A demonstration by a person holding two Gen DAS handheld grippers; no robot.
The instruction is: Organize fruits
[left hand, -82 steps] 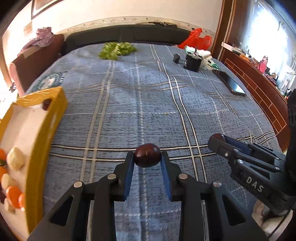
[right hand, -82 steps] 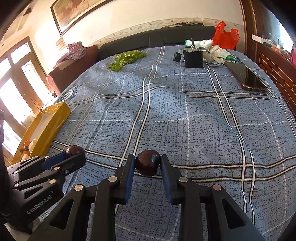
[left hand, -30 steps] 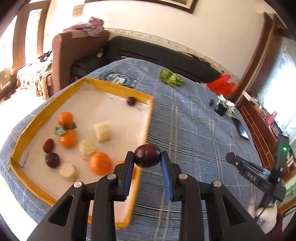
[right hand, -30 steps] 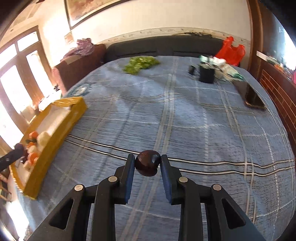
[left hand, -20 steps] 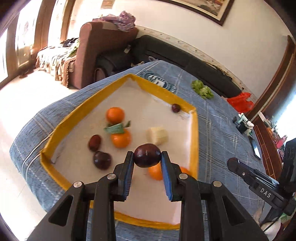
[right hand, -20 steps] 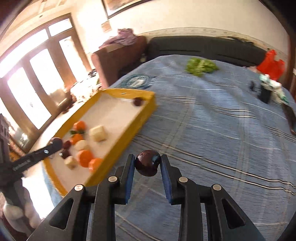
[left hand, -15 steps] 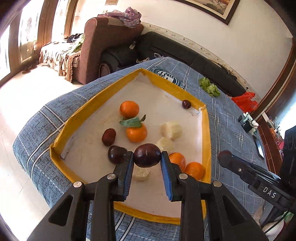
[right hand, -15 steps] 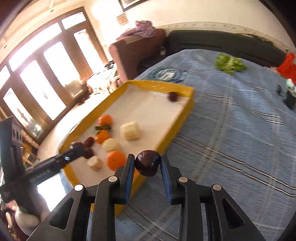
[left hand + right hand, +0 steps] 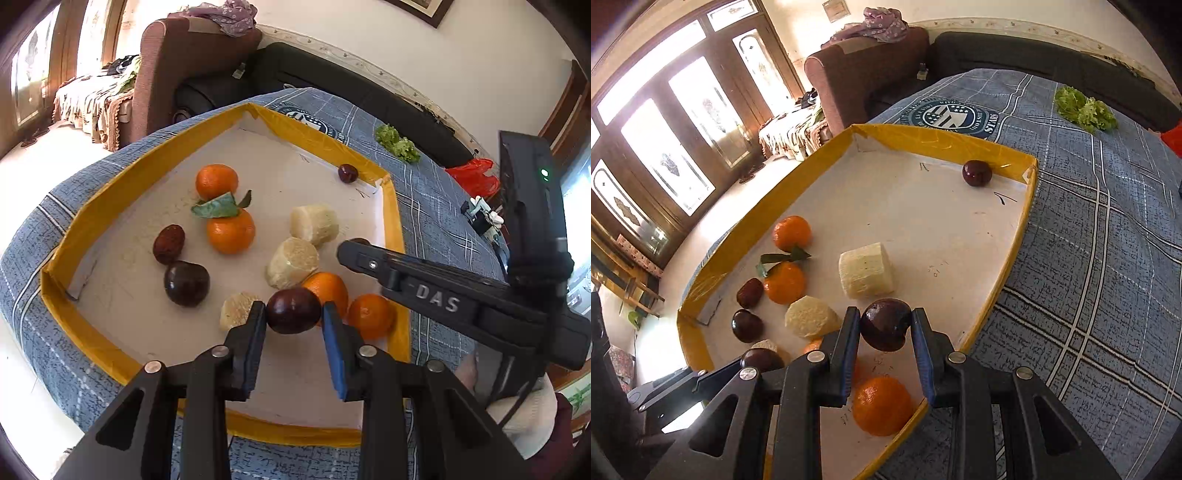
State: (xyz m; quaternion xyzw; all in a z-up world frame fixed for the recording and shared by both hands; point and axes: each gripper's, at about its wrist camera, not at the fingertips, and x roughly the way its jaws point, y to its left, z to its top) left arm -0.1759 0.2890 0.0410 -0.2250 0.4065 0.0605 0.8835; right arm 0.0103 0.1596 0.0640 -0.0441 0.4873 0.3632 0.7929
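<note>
A yellow-rimmed white tray (image 9: pixel 110 199) (image 9: pixel 960 146) lies on the blue plaid cloth. In it are several oranges (image 9: pixel 231 230) (image 9: pixel 785 282), pale cut chunks (image 9: pixel 314 225) (image 9: pixel 866 275) and dark round fruits (image 9: pixel 186 282) (image 9: pixel 977 172). My left gripper (image 9: pixel 293 314) is shut on a dark round fruit (image 9: pixel 293 310) and holds it above the tray's near part. My right gripper (image 9: pixel 884 326) is shut on another dark round fruit (image 9: pixel 886 323) above the tray's right side. The right gripper also shows in the left wrist view (image 9: pixel 351 249), reaching over the tray.
A green lettuce bunch (image 9: pixel 1084 109) lies far back on the cloth. A brown armchair (image 9: pixel 864 70) and a dark sofa (image 9: pixel 314 85) stand behind. A red bag (image 9: pixel 472 175) and small items (image 9: pixel 482 218) lie at the far right. Glass doors (image 9: pixel 683 110) are at left.
Both grippers, each still holding its dark fruit, have swung left from the open cloth to above the tray. The tray now fills both views and looks closer.
</note>
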